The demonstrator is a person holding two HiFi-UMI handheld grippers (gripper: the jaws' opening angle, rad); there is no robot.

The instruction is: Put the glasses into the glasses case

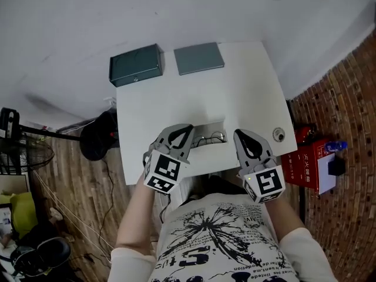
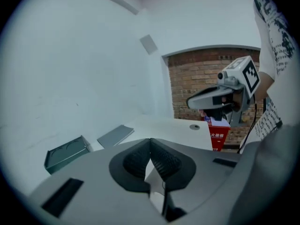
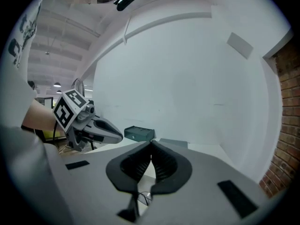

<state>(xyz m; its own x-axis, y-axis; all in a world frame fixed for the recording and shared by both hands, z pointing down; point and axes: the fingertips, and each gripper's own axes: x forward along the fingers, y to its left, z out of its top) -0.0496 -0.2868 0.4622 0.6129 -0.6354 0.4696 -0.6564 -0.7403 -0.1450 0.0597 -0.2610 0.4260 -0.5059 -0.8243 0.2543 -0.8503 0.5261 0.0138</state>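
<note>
Your left gripper and right gripper are both pinched closed, flanking the glasses near the table's front edge, likely to take one end each. The case sits well apart at the far edge.

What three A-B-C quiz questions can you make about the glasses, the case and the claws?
1. Where are the glasses?
A. Inside the case
B. Between the left claw and the right claw
C. On the floor

2. What colour is the glasses case?
A. Dark green
B. Bright yellow
C. Pink

3. How do the left claw's jaws stand?
A. Wide apart
B. Together
C. Around a cup

Answers:
1 B: the head view shows the glasses lying between the two claw tips.
2 A: the case looks dark green in the head view.
3 B: the left gripper view shows its two pads meeting at the tip.
</note>
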